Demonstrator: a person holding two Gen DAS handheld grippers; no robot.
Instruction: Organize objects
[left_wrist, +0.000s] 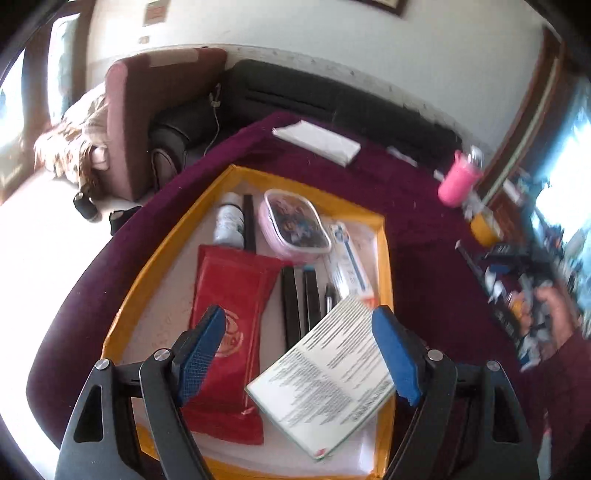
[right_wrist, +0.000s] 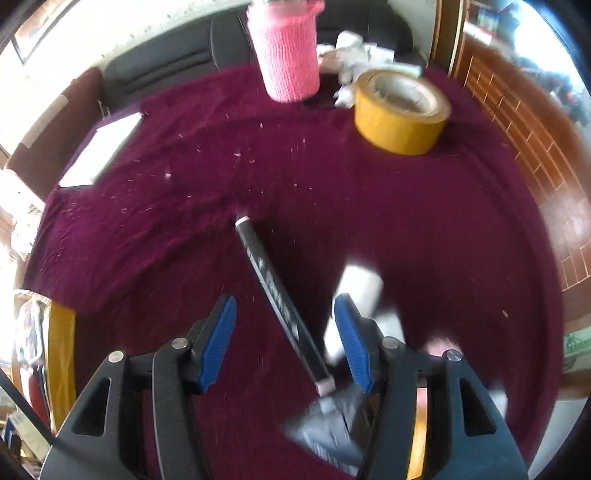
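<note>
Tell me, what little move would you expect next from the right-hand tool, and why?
Probably the right tool lowers a little and closes on the black marker. The marker lies loose on the maroon cloth beneath its open jaws, outside the yellow-edged tray where other items already sit.

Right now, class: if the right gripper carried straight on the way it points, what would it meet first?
Most likely the black marker lying on the maroon cloth. It runs slantwise between the open jaws of the right gripper, with nothing visible above it. Depth is unclear in the blurred fisheye view, so take this as a judgement.
</note>
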